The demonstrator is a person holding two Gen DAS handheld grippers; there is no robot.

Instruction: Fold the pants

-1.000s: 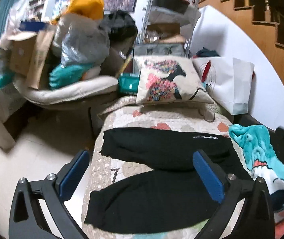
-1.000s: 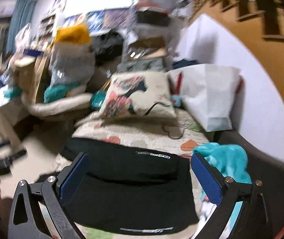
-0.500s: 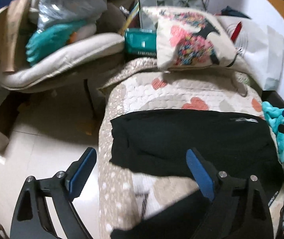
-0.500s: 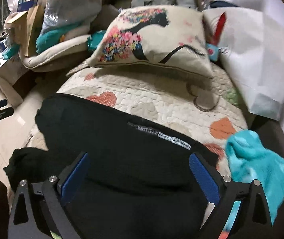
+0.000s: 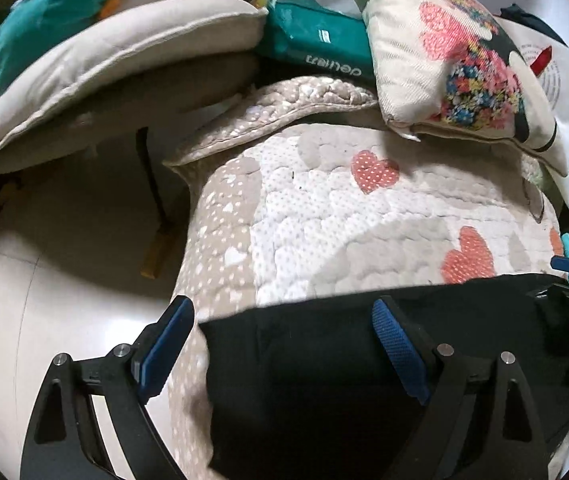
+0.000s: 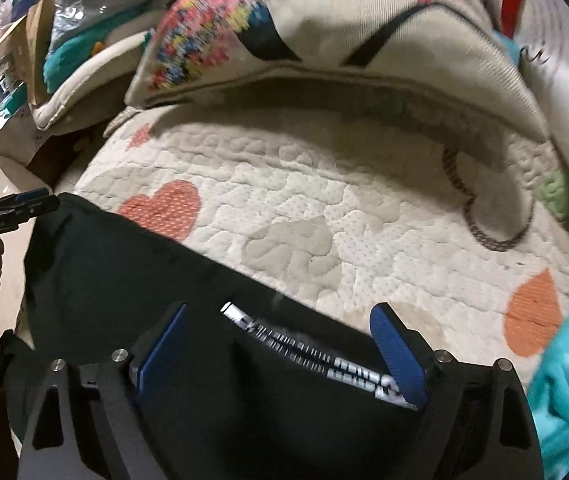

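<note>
Two grippers hang over the black fabric pants point(image 5: 364, 380), which lie flat on the quilted heart-patterned bedspread point(image 5: 324, 208) near its left edge. We hold our left gripper point(image 5: 284, 344) wide apart, one blue pad past the pants' left edge, the other over the cloth. Our right gripper point(image 6: 280, 344) is equally wide, straddling the white printed lettering point(image 6: 324, 360) along the pants' far edge. A cream cushion with a floral print point(image 5: 456, 60) rests at the bed's far end.
</note>
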